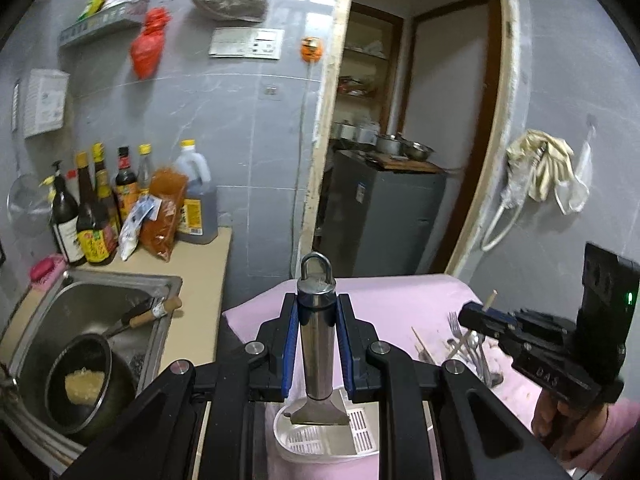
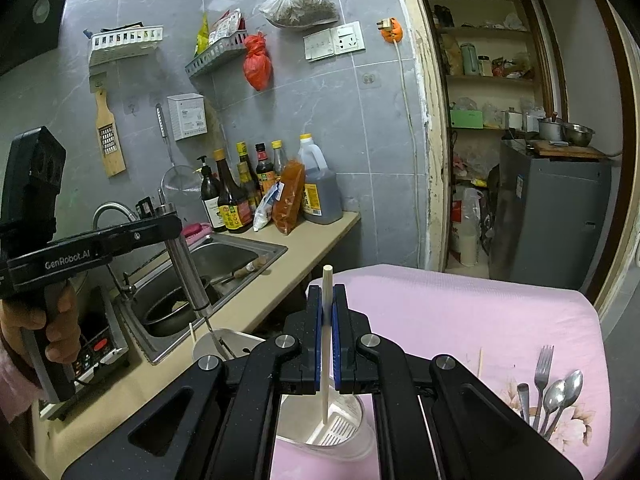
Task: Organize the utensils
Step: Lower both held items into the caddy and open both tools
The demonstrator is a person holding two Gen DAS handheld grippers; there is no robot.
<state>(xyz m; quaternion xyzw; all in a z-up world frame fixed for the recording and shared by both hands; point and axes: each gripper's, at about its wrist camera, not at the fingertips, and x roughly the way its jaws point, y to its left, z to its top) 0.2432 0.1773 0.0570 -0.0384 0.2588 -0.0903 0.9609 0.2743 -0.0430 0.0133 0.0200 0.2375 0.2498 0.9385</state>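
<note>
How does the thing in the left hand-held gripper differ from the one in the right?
The left hand-held gripper clamps a thick steel spatula; the right hand-held gripper pinches a thin, pale wooden chopstick. The spatula ends in a flat blade, the chopstick in a plain tip. Both stand upright over the white holder.

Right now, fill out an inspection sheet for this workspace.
Surface: pink cloth covering the table.
Job's things: white utensil holder below both tools; steel spatula upright, blade in the holder; chopstick upright over it; fork and spoons lying on the cloth.
Clutter: sauce bottles on the counter; pan in the sink.
Grippers: left tool shut on the spatula handle; right tool shut on the chopstick.
Cables: white cord down the wall from an orange plug.
Surroundings: grey tiled wall, open pantry doorway.
</note>
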